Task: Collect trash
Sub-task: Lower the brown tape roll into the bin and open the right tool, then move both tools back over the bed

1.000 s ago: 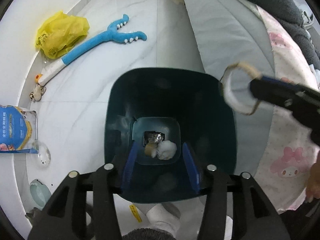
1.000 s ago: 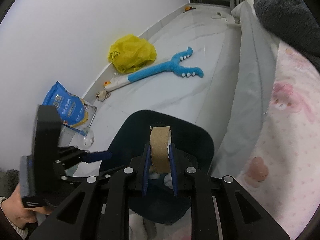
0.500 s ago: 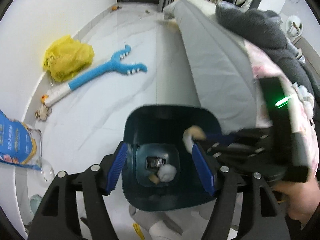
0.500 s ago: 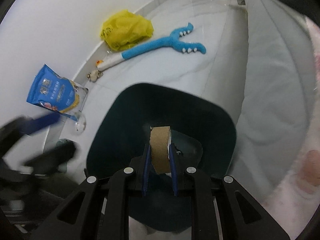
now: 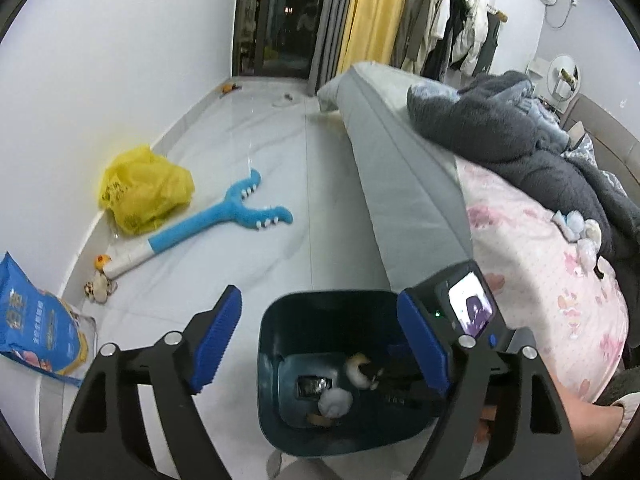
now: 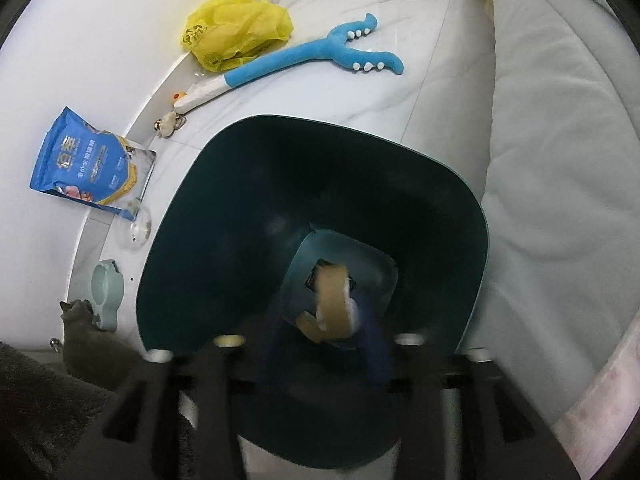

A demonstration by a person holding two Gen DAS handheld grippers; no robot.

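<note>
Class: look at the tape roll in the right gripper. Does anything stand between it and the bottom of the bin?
Nothing visible does. The tape roll is already down inside the open bin, in the right gripper; below it lies only earlier trash.

Both views are evenly and fairly brightly lit by cool indoor light; beyond the glass door (image 5: 280,16) it is dark. The white floor (image 5: 312,184) carries a soft sheen and only faint shadows, while the inside of the dark teal bin (image 6: 248,216) stays dim. Fisheye distortion bends the wall and the bed edge near the black circular border. The left wrist view is sharp throughout. In the right wrist view the right gripper (image 6: 332,320) and the tape roll (image 6: 330,300) it reaches in with are smeared by motion blur — things beyond the bin stay crisp.
</note>
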